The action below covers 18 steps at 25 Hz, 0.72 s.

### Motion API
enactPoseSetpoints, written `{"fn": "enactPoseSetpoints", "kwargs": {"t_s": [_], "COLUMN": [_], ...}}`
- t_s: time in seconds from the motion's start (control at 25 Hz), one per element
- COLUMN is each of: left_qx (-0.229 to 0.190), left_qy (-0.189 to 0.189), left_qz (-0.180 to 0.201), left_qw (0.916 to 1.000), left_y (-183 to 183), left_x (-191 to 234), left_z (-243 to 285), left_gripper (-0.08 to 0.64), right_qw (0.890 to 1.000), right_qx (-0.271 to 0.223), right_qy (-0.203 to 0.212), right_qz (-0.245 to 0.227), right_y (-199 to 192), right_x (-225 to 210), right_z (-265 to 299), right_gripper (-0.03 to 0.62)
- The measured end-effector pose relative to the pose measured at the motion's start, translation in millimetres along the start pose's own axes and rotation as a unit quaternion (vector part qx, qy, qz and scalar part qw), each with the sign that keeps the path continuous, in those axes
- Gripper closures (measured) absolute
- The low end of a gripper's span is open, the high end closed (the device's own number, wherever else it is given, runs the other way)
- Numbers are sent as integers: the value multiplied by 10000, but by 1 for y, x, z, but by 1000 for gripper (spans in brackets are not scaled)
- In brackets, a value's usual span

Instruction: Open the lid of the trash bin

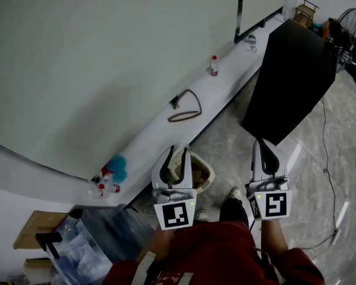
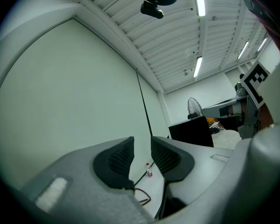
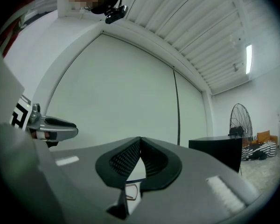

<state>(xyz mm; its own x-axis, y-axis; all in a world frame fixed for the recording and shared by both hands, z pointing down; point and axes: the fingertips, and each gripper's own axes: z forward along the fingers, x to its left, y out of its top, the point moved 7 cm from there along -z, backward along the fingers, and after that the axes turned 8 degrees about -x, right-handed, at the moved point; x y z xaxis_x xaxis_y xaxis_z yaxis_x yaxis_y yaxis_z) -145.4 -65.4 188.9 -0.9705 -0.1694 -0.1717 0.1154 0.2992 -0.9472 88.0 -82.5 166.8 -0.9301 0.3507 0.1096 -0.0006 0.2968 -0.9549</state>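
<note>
In the head view a small beige bin (image 1: pixel 204 175) stands on the floor at the foot of the white ledge (image 1: pixel 225 88), partly hidden behind my left gripper (image 1: pixel 177 153). Its top shows a pale inside; I cannot make out a lid. The left gripper is held level in the air, its pads (image 2: pixel 119 158) a narrow gap apart with nothing between them. My right gripper (image 1: pixel 262 142) hangs beside it to the right, over the floor. Its pads (image 3: pixel 126 158) meet at the tips and hold nothing. Neither gripper touches the bin.
On the ledge lie a small bottle (image 1: pixel 213 65), a looped cable (image 1: pixel 184 108) and blue and red items (image 1: pixel 113 172). A tall black panel (image 1: pixel 292 79) stands ahead on the right, a fan (image 1: pixel 351 21) beyond it. A clear, bag-lined container (image 1: pixel 86 242) sits at lower left. A cable (image 1: pixel 327 159) trails over the floor.
</note>
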Motion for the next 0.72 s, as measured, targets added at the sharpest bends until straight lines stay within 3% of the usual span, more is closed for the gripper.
{"fn": "enactPoseSetpoints", "kwargs": {"t_s": [0.2, 0.72], "left_qx": [57, 211], "left_qy": [78, 261], "left_qz": [-62, -241], "left_qw": [9999, 9991], "left_y": [-3, -7], "left_x": [-3, -3], "left_z": [-4, -9], "left_gripper": [550, 555], "right_qw": [10000, 9999], "right_qx": [78, 145], "right_qy": [1, -14], "right_qz": [-15, -51], "right_y": [-2, -4], "right_x": [-1, -4], "right_z": [-6, -19], "right_gripper": [592, 592]}}
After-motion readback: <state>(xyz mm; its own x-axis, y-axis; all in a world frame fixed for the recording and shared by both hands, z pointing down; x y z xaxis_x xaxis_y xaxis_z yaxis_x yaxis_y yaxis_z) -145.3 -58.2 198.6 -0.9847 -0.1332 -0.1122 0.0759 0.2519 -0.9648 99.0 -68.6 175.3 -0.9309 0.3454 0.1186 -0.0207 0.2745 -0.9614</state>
